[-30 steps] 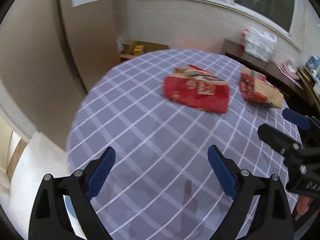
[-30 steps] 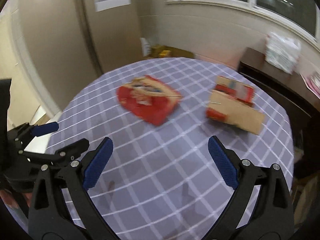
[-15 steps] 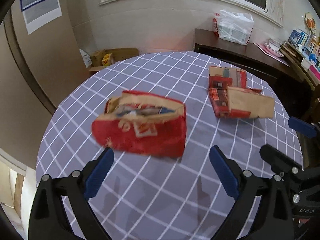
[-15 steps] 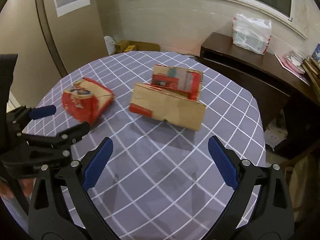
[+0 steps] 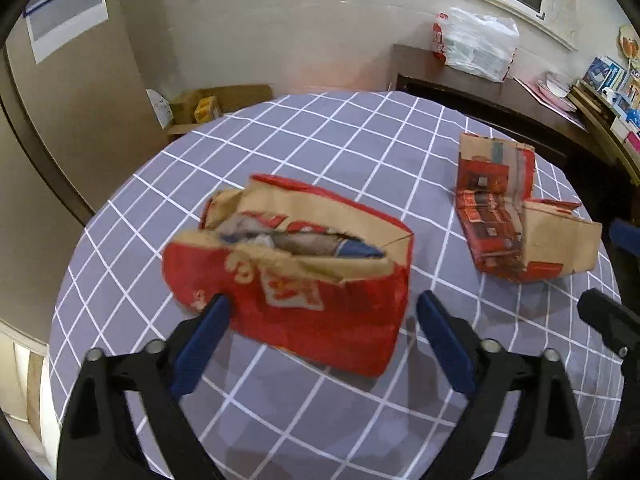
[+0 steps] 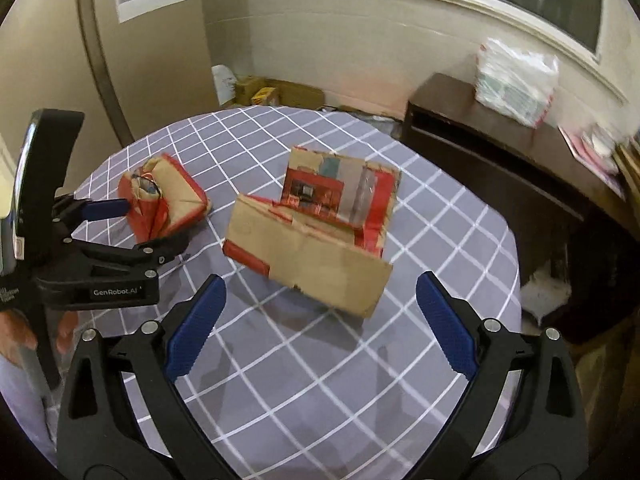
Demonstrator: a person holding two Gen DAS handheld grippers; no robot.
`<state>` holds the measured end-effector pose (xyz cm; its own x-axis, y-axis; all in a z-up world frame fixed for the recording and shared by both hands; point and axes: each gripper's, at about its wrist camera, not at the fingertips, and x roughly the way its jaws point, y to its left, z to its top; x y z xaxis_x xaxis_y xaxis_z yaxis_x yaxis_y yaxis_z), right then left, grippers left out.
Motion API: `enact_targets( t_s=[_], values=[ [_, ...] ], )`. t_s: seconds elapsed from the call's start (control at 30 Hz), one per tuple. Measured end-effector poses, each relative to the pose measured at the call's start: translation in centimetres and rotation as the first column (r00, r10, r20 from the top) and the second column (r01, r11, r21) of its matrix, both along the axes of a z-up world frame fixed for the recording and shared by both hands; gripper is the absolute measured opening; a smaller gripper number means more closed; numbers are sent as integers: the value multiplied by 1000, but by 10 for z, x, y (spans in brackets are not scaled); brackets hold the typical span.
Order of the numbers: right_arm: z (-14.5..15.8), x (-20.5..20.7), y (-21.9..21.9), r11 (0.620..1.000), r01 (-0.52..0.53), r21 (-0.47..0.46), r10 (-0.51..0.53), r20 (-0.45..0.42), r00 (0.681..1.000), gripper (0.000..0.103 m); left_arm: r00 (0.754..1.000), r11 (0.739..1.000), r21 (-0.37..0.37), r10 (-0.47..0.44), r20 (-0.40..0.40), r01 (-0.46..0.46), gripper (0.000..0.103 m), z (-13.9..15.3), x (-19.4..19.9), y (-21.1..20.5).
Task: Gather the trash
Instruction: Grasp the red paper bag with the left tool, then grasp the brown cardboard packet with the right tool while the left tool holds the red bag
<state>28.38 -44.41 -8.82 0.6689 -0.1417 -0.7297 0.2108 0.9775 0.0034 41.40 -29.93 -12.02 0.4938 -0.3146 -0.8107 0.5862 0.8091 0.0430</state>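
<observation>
A torn red-and-brown paper bag (image 5: pixel 288 276) stuffed with wrappers lies on the round table with the grey checked cloth (image 5: pixel 320 140). My left gripper (image 5: pixel 322 304) straddles the bag's near side and its jaws are closing. The left pad overlaps the bag's edge, while the right pad stands a little clear of it. An opened red-and-brown cardboard box (image 6: pixel 312 248) lies ahead of my right gripper (image 6: pixel 320 300), which is open and holds nothing. The right wrist view also shows the bag (image 6: pixel 168 200) with the left gripper (image 6: pixel 148 226) around it. The box (image 5: pixel 520 220) sits to the bag's right.
A dark wooden sideboard (image 6: pixel 500 160) stands past the table's far right edge, with a white plastic bag (image 6: pixel 516 80) on it. Cardboard boxes (image 5: pixel 212 104) sit on the floor by the wall. A hand (image 6: pixel 24 332) holds the left gripper's handle.
Both grippers have moved forward over the table. The red bag now lies between the left fingers, which have narrowed a little. The cardboard box sits closer to the right gripper.
</observation>
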Motion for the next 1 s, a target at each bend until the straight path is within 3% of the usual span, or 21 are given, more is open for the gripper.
enact_targets(
  t_s=[0.03, 0.13, 0.4, 0.47, 0.53, 1.0],
  values=[
    [0, 3, 0, 1000, -29, 0, 29, -1, 1000, 94, 1000, 1000, 4, -8, 12, 8, 67, 1, 1, -1],
    [-5, 19, 1, 996, -81, -25, 80, -44, 996, 94, 1000, 999, -17, -29, 3, 29, 56, 3, 5, 1],
    [-26, 51, 18, 981, -158, -114, 144, -123, 982, 91, 999, 997, -76, -36, -5, 35, 54, 8, 8, 13],
    [-28, 51, 17, 984, -159, -80, 149, -121, 981, 55, 1000, 997, -77, -30, -6, 30, 54, 8, 7, 16],
    [-31, 51, 14, 989, -148, -24, 144, -130, 981, 40, 1000, 996, -83, -29, -9, 28, 54, 9, 6, 18],
    [-10, 33, 32, 989, -137, 49, 140, -46, 989, 35, 999, 993, -113, -30, -27, 27, 54, 13, -26, 33]
  ],
)
